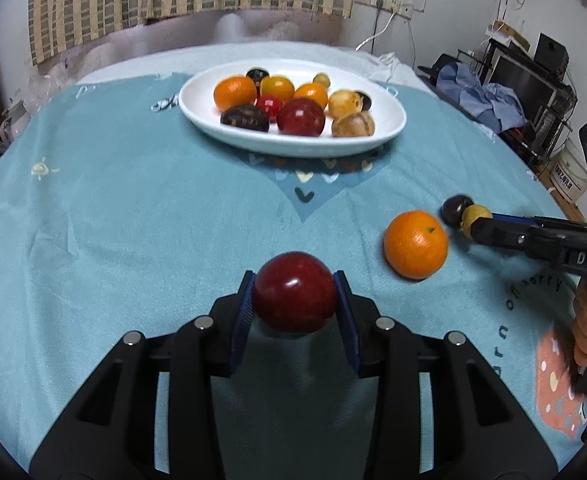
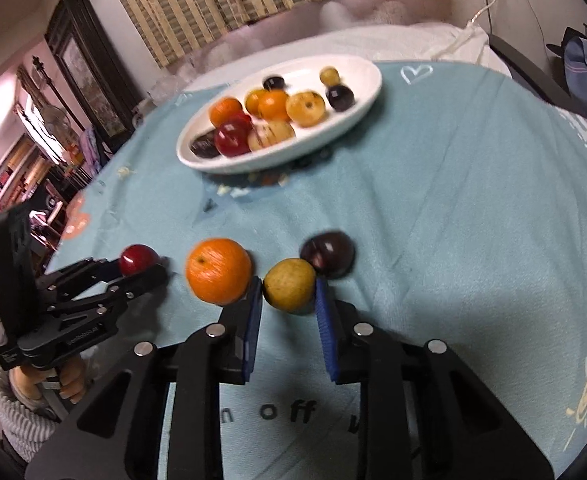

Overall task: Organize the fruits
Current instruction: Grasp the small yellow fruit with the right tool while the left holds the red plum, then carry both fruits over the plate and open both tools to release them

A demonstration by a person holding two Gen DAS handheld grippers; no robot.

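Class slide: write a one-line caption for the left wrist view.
Left claw grips a red apple above the blue cloth, facing a white plate of fruit.

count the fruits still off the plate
4. A red apple in the left jaws, a yellow fruit between the right jaws, an orange on the cloth between them, and a dark plum just beyond the yellow fruit. None seem hidden.

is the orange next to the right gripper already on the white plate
No, the loose orange lies on the blue cloth, apart from the white plate.
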